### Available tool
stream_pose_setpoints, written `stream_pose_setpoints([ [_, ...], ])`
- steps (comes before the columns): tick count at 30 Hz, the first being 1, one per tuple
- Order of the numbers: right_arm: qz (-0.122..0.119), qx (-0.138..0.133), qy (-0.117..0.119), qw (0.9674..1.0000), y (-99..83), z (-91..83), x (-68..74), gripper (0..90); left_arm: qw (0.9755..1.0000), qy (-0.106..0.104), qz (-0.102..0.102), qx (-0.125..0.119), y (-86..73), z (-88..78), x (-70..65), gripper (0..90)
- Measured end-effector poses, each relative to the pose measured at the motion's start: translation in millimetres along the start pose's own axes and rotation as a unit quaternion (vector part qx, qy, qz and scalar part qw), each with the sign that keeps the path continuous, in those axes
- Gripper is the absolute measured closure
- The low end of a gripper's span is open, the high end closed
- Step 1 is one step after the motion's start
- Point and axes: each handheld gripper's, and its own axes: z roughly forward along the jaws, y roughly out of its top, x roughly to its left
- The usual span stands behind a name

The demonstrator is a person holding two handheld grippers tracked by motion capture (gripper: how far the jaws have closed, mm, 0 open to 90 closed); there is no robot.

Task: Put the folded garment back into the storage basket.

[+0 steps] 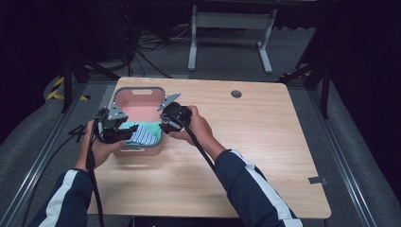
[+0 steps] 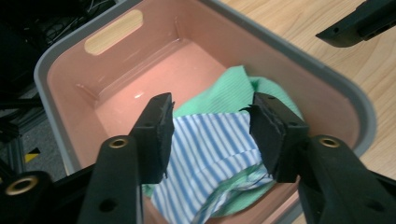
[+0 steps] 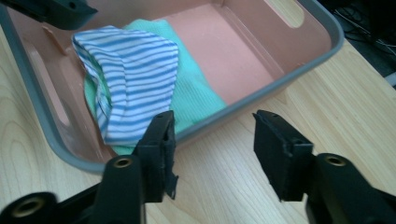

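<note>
On the pale wooden table (image 1: 246,142), the left gripper (image 1: 126,133) hangs over the near-left rim of the pink plastic basket with a grey rim (image 1: 138,90), its jaws released and gripping nothing. The blue-and-white striped cloth (image 2: 210,154) lies crumpled on a green ribbed cloth (image 2: 233,88) at the basket's near end. The right gripper (image 1: 165,124) hovers by the basket's right rim, jaws parted and empty above bare wood.
</note>
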Motion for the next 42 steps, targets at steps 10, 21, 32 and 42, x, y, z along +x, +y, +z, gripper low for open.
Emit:
stream_pose_setpoints([
  [10, -0.004, 0.004, -0.011, 0.9999, -18.1, -23.0, -10.3, 33.8, 0.9997, -0.020, 0.013, -0.004, 10.3, 0.0, -29.3, 24.2],
  [21, -0.014, 0.010, -0.025, 0.9996, -44.0, -47.0, -16.6, 31.8, 0.9972, -0.033, 0.064, -0.021, 13.8, -6.1, -71.9, 21.1],
  [32, -0.019, 0.020, -0.041, 0.9988, -74.6, -71.5, -20.5, 31.4, 0.9954, -0.042, 0.083, -0.025, 5.6, 0.8, -101.0, 21.0],
  [42, -0.028, 0.030, -0.055, 0.9976, -102.6, -90.1, -19.1, 31.2, 0.9922, -0.061, 0.107, -0.020, -0.3, 8.1, -117.2, 20.7],
])
